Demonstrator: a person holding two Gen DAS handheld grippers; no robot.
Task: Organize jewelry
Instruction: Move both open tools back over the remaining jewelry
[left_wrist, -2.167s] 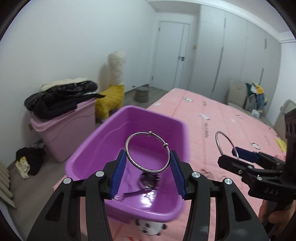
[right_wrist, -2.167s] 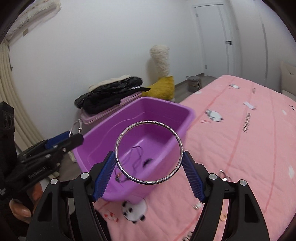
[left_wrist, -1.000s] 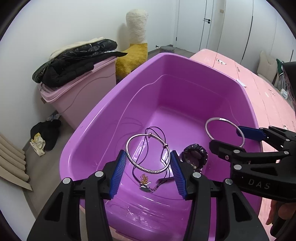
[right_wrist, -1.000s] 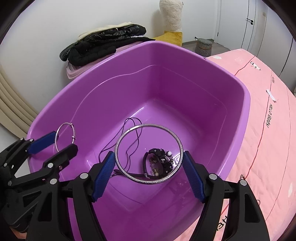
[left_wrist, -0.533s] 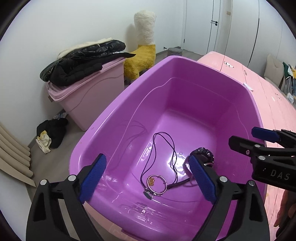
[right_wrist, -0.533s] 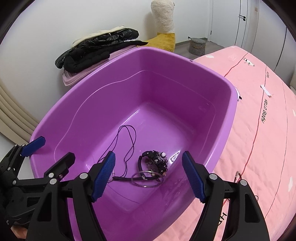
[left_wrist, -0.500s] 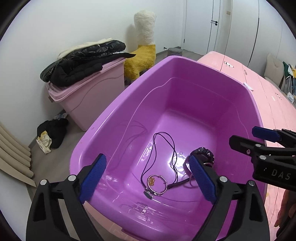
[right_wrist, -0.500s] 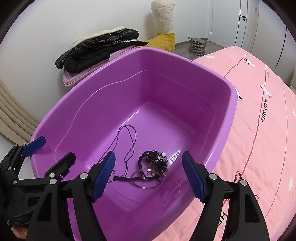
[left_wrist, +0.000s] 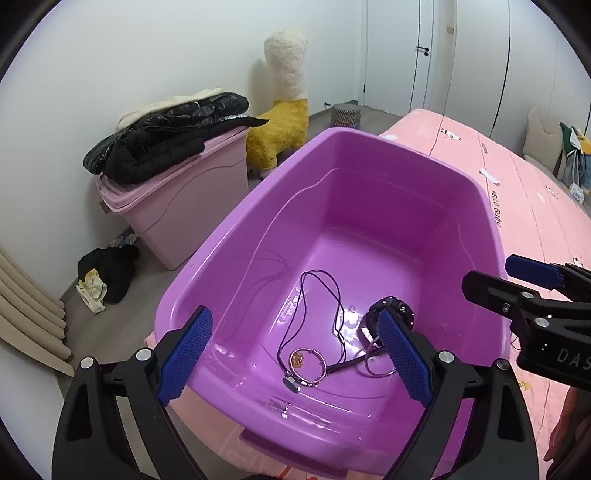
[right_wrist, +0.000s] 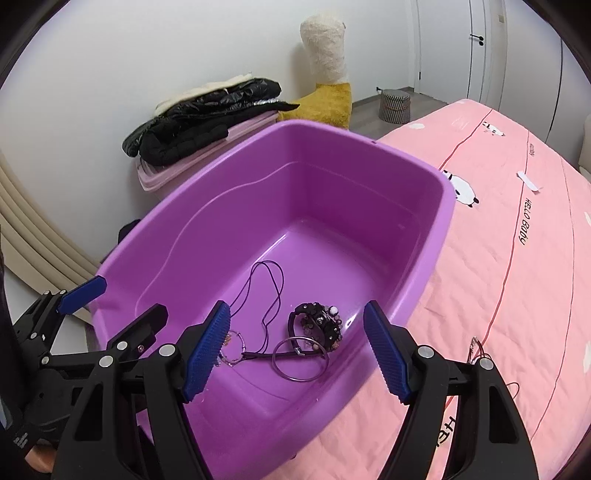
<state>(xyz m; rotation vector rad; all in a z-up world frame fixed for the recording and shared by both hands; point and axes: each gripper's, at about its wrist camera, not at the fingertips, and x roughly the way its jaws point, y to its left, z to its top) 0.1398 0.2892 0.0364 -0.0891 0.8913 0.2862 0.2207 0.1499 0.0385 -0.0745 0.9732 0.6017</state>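
Note:
A purple tub (left_wrist: 229, 236) stands on the pink bed. On its floor lie a black cord necklace (left_wrist: 321, 295), a black beaded bracelet (left_wrist: 391, 306), a small silver bangle (left_wrist: 306, 363) with an orange charm, and a larger silver bangle (right_wrist: 301, 356). My left gripper (left_wrist: 293, 317) hangs open and empty above the tub's near end. My right gripper (right_wrist: 295, 310) is also open and empty, above the same heap in the tub (right_wrist: 447, 199). Each shows in the other's view: the right gripper (left_wrist: 498, 277) at the tub's right rim, the left gripper (right_wrist: 118, 306) at its left rim.
A pink storage box (left_wrist: 177, 206) with a black jacket (left_wrist: 162, 140) on top stands on the floor left of the bed, beside a yellow plush alpaca (left_wrist: 284, 110). Dark clothes (left_wrist: 107, 269) lie on the floor. A small loose trinket (right_wrist: 476, 347) rests on the pink sheet (right_wrist: 517, 258).
A second ago each gripper had a silver bangle between its pads; both bangles now lie in the tub. The left jaws have spread wide. The right gripper has pulled back and up a little.

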